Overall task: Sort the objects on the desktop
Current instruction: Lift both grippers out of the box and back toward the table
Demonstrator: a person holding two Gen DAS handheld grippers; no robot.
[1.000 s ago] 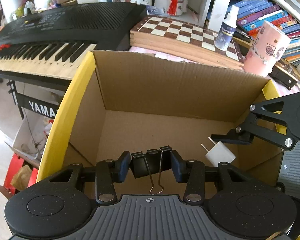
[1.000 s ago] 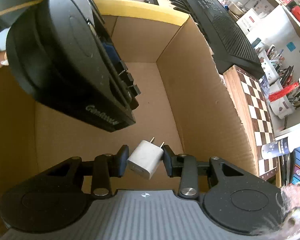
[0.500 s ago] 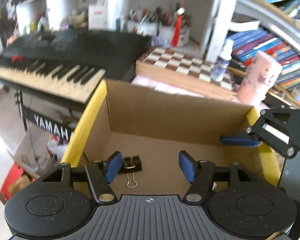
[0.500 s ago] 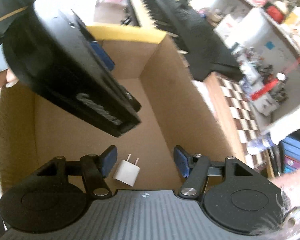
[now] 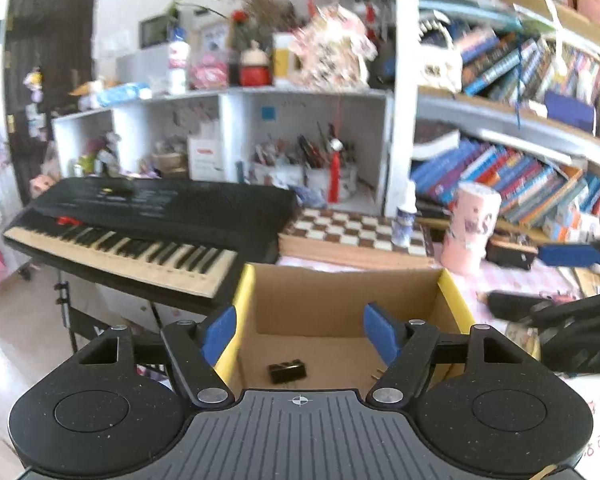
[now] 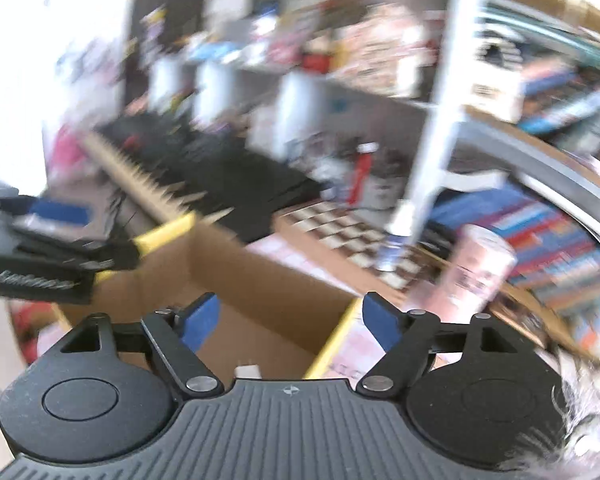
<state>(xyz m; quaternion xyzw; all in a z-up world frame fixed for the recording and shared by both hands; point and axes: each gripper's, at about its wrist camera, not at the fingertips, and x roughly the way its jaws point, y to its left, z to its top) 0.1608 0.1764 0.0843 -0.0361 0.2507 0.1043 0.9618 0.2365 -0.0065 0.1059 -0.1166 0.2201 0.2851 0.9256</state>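
A cardboard box with yellow rims stands below both grippers. On its floor lies a black binder clip; the metal prongs of a white charger peek out beside my right finger. My left gripper hangs above the box's near edge, its jaws opening with nothing between them. In the blurred right wrist view, my right gripper is also above the box, jaws opening and holding nothing. The white charger rests on the floor below it. The left gripper shows at the left there.
A black electronic keyboard stands left of the box. Behind the box are a chessboard, a small spray bottle and a pink cylinder. Crowded bookshelves fill the right and back.
Both grippers let go: the binder clip and the charger dropped onto the box floor. Both grippers then rose and pulled back from the box, jaws widening, and the right one rolled upright.
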